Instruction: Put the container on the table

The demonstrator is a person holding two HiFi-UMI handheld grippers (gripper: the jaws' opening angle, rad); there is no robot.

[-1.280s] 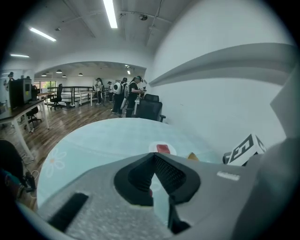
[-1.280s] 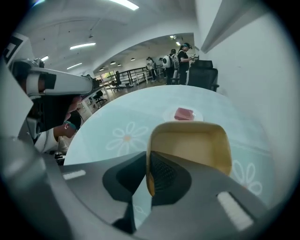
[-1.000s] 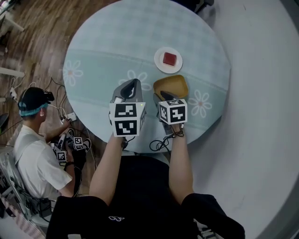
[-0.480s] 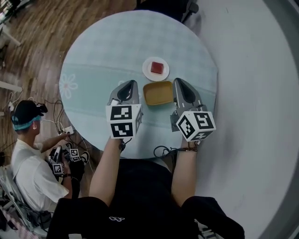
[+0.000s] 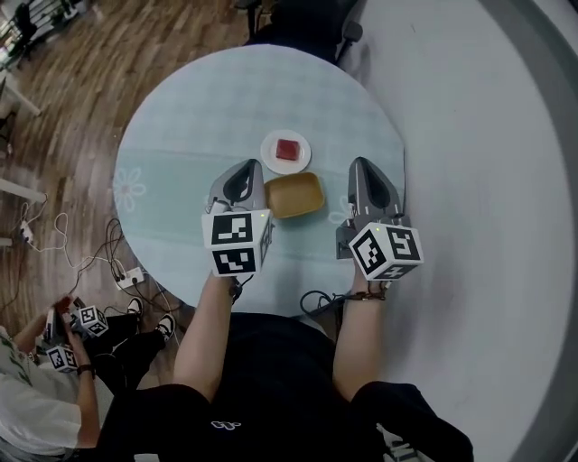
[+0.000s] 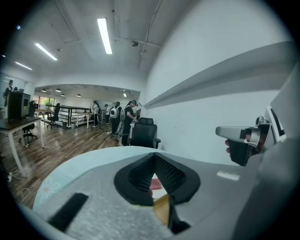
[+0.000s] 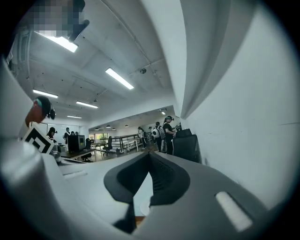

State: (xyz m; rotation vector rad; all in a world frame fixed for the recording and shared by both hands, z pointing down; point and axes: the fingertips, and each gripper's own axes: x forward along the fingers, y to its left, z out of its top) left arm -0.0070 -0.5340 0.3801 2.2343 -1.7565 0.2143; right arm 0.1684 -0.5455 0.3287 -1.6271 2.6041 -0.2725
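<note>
Right tool (image 5: 362, 164) has its jaws pressed together on nothing and sits off to the right of the container (image 5: 293, 195), clear of it. A second ago the same tool was right over the dish with its jaws spread wide. Since then it has let go, closed up and pulled up and away. The left tool (image 5: 247, 166) is likewise closed and empty, hovering just left of the dish; it has only drifted upward a little.

The container is a shallow tan square dish. It now sits flat on the worktop (image 5: 208, 99) between the two tools, touched by neither. The left gripper view catches one tan corner of it low between that tool's jaws.

Just beyond it, close but apparently not touching, is a small white plate (image 5: 269, 155) carrying a red block (image 5: 287, 149). Around both spreads the round worktop's pale blue-green cloth with printed daisies, otherwise bare.

Farther out, a dark office chair (image 5: 302, 23) stands at the far edge. A person (image 5: 41, 406) sits on the wooden floor at the lower left, holding marker cubes.

With the dish resting on its own and both tools withdrawn, I judge the placing done; nothing remains but to keep the tools clear of it.
</note>
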